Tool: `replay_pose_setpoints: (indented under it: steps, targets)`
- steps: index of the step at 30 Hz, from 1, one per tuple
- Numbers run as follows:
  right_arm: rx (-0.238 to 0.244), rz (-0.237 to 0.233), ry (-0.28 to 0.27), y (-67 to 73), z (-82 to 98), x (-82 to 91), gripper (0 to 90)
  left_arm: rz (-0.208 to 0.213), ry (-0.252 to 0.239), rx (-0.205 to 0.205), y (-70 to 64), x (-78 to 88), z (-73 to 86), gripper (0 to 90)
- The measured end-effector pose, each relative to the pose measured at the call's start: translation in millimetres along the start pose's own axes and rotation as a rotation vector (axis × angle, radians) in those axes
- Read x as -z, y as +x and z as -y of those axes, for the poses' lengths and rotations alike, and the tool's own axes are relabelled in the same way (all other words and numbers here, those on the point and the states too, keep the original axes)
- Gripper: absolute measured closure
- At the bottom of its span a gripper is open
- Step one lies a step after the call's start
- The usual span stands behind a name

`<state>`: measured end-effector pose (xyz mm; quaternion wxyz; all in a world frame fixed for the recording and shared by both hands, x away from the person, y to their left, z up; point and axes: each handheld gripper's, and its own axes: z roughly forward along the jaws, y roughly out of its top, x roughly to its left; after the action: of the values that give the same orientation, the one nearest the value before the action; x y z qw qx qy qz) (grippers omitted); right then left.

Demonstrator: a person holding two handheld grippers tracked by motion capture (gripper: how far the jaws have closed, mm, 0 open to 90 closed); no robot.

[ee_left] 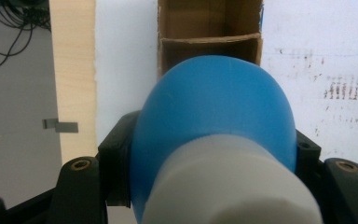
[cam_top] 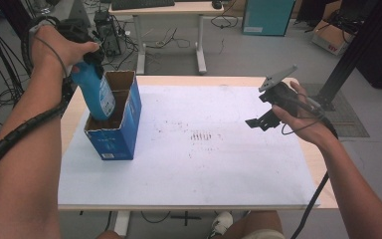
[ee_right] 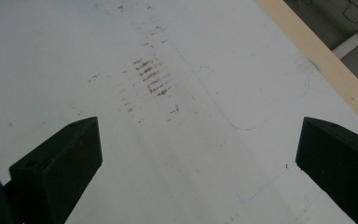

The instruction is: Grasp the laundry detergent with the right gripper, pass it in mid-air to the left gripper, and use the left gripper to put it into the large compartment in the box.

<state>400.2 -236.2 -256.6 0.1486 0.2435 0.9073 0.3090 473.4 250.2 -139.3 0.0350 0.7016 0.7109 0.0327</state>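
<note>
My left gripper (cam_top: 86,59) is shut on a blue bottle (cam_top: 96,94) near its white cap (ee_left: 228,186), one black jaw on each side. The bottle (ee_left: 214,107) hangs base-down and tilted, with its lower end inside the open top of a blue cardboard box (cam_top: 117,137) at the table's left. A cardboard divider (ee_left: 209,39) splits the brown inside of the box, and the bottle hides the nearer part. My right gripper (cam_top: 262,119) is held above the table's right side, open, with bare white sheet showing between its jaws (ee_right: 198,154).
A white sheet (cam_top: 204,169) with dark scuff marks (ee_right: 151,77) covers most of the wooden table (cam_top: 323,174). Beyond the far edge stand another desk (cam_top: 169,10), cables on the floor and a black frame post (cam_top: 358,45).
</note>
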Motion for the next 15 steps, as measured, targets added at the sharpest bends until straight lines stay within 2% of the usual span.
replay_pose_setpoints:
  steps: [6, 14, 15]
  targets:
    - [-0.002, -0.002, 0.004, 1.0, 0.1, -4.0, 0.2, 0.022, 0.012, 0.001, -0.2, -23.4, 0.8, 36.7]
    - [-0.015, -0.003, 0.011, -0.3, 4.2, -9.4, 0.2, 0.022, 0.013, -0.005, -3.8, -51.3, 1.7, 36.7]
    - [-0.006, -0.005, 0.012, -1.1, 5.0, -9.8, 0.2, 0.024, 0.016, -0.005, -4.3, -54.8, 1.9, 36.7]
